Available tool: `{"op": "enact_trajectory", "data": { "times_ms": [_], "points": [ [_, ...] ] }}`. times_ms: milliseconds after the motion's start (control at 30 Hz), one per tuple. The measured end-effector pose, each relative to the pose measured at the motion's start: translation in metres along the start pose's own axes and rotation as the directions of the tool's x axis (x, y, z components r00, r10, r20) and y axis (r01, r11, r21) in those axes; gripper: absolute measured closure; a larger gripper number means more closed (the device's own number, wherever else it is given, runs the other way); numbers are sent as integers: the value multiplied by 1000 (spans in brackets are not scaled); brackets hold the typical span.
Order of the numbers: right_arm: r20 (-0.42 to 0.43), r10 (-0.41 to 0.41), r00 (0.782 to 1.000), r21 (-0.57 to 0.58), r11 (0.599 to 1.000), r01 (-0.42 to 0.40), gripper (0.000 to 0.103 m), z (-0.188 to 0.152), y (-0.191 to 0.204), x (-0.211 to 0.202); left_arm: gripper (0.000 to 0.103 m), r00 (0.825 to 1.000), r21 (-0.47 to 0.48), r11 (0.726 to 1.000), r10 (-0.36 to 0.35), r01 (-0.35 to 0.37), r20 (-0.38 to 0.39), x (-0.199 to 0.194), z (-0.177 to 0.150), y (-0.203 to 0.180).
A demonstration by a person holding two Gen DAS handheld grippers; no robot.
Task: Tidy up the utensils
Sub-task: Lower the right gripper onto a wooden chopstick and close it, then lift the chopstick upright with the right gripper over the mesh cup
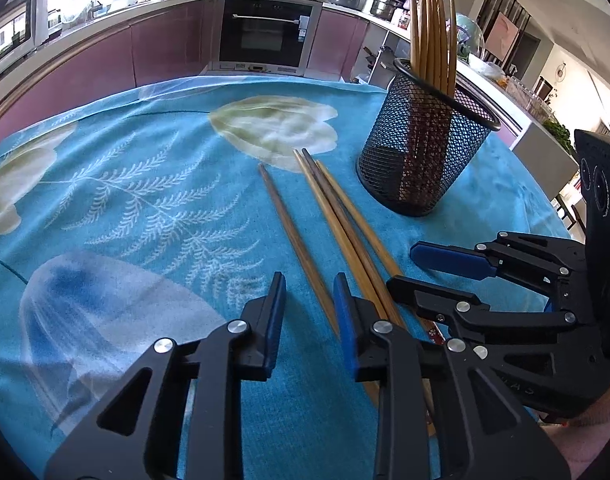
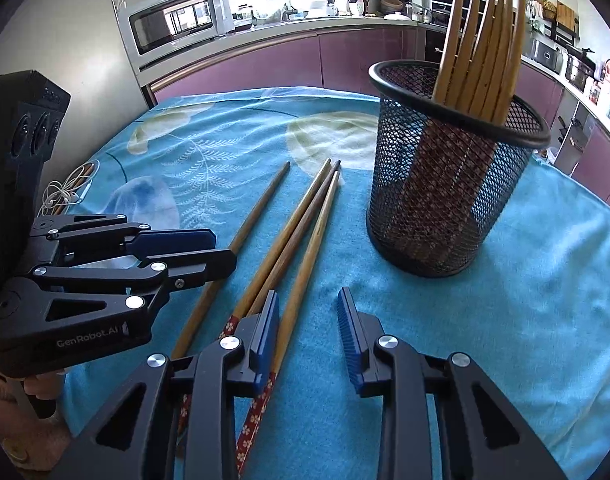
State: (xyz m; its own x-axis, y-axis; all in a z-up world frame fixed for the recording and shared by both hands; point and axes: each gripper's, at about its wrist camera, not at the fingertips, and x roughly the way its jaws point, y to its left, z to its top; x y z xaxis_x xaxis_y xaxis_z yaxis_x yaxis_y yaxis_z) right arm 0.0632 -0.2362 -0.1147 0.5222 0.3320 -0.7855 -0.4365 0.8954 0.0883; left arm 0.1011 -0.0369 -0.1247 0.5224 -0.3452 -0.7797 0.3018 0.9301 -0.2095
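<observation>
Several loose wooden chopsticks lie on the blue cloth. A single chopstick [image 1: 293,236] [image 2: 257,208] runs between the jaws of my left gripper [image 1: 309,320] [image 2: 224,247], close to its right pad; the pads stand apart and do not press it. A bundle of three chopsticks [image 1: 337,208] [image 2: 301,220] lies beside it. My right gripper [image 2: 309,330] [image 1: 413,271] is open over the bundle's rightmost stick, which passes just inside its left pad. A black mesh holder [image 1: 425,152] [image 2: 453,184] stands upright behind, with several chopsticks [image 1: 429,28] [image 2: 485,40] in it.
The table [image 1: 145,184] [image 2: 545,280] wears a blue floral cloth. A tangled white earphone cable [image 2: 65,192] lies at its left edge behind the left gripper. Purple kitchen cabinets, an oven [image 1: 265,36] and a microwave [image 2: 177,16] stand beyond the table.
</observation>
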Motion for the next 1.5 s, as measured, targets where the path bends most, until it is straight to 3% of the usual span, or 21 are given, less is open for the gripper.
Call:
{"op": "enact_trajectory", "data": {
  "times_ms": [100, 333, 467, 567, 1233, 1333, 1500],
  "points": [
    [3, -7, 1000, -1, 1000, 7, 75, 4, 0, 4, 79, 1000, 1, 1000, 5, -5, -1, 3, 4, 0],
    [10, 1, 1000, 33, 999, -1, 91, 10, -6, 7, 82, 1000, -17, 1000, 12, -12, 3, 8, 9, -1],
    [15, 24, 1000, 71, 997, -25, 96, 9, -11, 6, 85, 1000, -35, 999, 11, -10, 6, 9, 9, -1],
    [17, 37, 999, 89, 995, -38, 96, 8, -14, 5, 92, 1000, -55, 998, -8, 8, 7, 9, 9, -1],
    [76, 106, 992, 99, 989, -113, 97, 0, -18, -27, 94, 1000, -58, 998, -2, 2, 3, -3, -4, 3],
    [80, 111, 991, 92, 989, -118, 97, 1, -17, -30, 86, 1000, -36, 999, 15, -15, -11, 0, -2, 1],
    [85, 120, 989, 79, 989, -127, 97, 1, -15, -34, 91, 999, -9, 999, 34, -34, -9, 3, 2, -1]
  ]
}}
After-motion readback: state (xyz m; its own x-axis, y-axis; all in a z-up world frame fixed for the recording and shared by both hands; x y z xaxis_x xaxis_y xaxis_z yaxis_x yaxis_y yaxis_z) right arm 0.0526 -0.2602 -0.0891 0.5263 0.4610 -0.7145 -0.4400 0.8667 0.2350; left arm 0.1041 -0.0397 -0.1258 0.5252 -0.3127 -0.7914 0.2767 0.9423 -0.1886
